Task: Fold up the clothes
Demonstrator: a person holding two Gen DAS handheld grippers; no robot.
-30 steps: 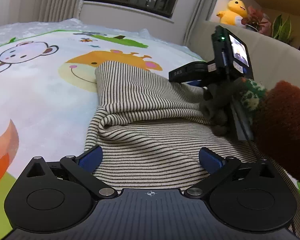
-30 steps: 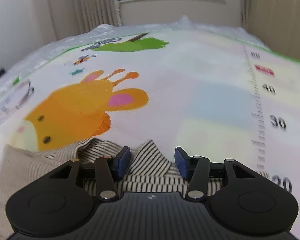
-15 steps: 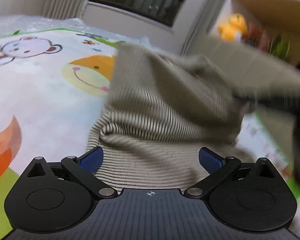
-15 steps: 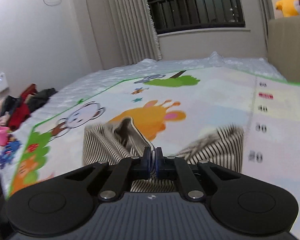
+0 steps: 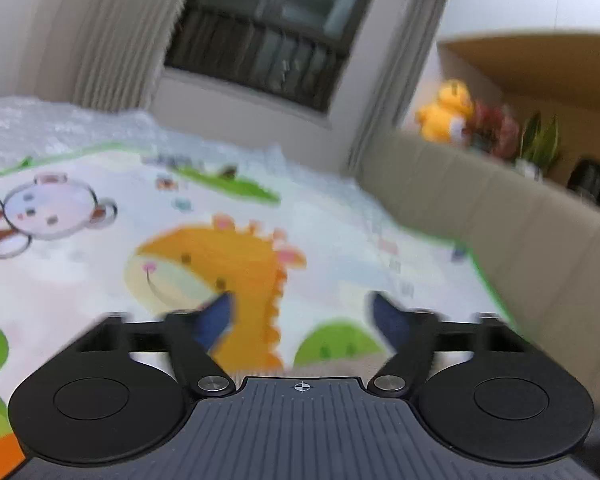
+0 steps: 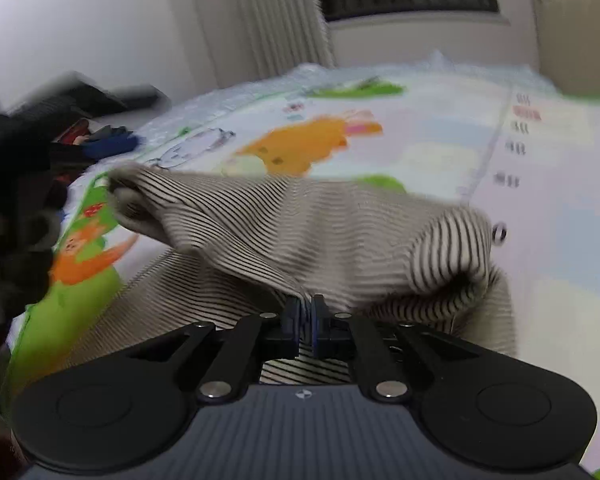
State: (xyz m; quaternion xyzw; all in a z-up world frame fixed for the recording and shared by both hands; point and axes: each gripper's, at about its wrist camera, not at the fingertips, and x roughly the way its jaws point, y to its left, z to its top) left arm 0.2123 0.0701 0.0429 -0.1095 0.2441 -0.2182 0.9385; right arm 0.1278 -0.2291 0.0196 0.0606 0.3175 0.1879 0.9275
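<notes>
Pressed together on a fold of the striped garment, the right gripper lifts the cloth off the cartoon play mat, probably to carry one side over. Spread and holding nothing, the left gripper hangs above bare mat. A beige sofa borders the mat's right; dark clothes lie far left, a yellow plush duck beyond.

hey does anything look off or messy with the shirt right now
Yes. The striped garment is bunched rather than flat: the right gripper pinches one fold, lifting it off the play mat, with a rolled hump at right. The left gripper is open, holding nothing.
</notes>
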